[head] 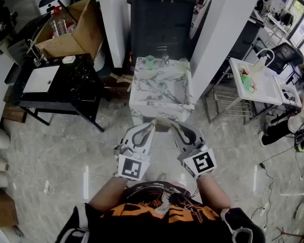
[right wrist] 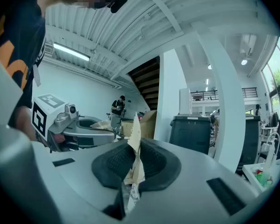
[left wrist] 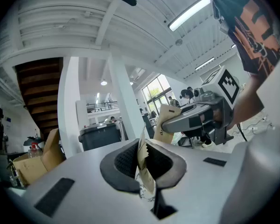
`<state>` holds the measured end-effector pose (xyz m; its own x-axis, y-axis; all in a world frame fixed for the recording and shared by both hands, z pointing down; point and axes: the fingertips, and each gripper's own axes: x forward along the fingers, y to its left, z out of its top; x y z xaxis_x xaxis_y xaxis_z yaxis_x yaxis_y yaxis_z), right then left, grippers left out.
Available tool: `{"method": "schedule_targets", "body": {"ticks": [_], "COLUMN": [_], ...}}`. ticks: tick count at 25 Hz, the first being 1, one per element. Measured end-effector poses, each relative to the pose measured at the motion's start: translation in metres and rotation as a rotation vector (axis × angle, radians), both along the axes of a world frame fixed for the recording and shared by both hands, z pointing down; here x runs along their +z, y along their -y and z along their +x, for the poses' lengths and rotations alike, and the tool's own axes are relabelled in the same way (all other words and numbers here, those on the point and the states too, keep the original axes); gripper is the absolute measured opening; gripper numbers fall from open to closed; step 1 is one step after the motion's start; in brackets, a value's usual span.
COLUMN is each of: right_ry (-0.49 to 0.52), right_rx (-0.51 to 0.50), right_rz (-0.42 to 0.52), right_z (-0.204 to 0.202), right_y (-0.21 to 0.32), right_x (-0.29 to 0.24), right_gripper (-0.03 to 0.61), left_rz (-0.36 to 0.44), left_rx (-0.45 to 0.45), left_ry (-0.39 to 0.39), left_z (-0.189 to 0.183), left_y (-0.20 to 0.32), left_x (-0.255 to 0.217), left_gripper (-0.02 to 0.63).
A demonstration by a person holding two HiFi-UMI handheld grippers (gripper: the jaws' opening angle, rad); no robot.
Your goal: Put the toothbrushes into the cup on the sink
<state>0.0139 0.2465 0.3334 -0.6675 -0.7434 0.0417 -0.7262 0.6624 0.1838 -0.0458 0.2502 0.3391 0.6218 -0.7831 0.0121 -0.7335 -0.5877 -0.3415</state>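
Since the left gripper (head: 152,123) and right gripper (head: 173,125) each clench torn-edged tan card (right wrist: 134,143), likely toothbrush packaging, level before the marble sink (head: 142,105) with the green cup (head: 150,61) on its far rim, the person should pull apart evenly, without jerking.

Bright ceiling strips (left wrist: 189,13) light evenly — gripper views bulge at edges.
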Motion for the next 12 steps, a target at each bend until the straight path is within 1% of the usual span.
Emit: {"method": "schedule_targets", "body": {"ticks": [5, 9, 12], "right_ry": [-0.018, -0.02, 0.001], "right_rx": [0.01, 0.024, 0.04], "right_rz": [-0.011, -0.021, -0.028], "right_z": [-0.012, -0.016, -0.019], "right_y": [0.001, 0.002, 0.003], "right_x": [0.011, 0.017, 0.019], "right_gripper": [0.043, 0.043, 0.043], "left_rz": [-0.037, -0.041, -0.043], "left_rx": [-0.006, 0.009, 0.013], "left_ry": [-0.037, -0.032, -0.029], "left_z": [-0.014, -0.019, -0.025], "left_y": [0.003, 0.003, 0.004], "left_x": [0.017, 0.019, 0.021], "left_gripper": [0.031, 0.031, 0.031]}}
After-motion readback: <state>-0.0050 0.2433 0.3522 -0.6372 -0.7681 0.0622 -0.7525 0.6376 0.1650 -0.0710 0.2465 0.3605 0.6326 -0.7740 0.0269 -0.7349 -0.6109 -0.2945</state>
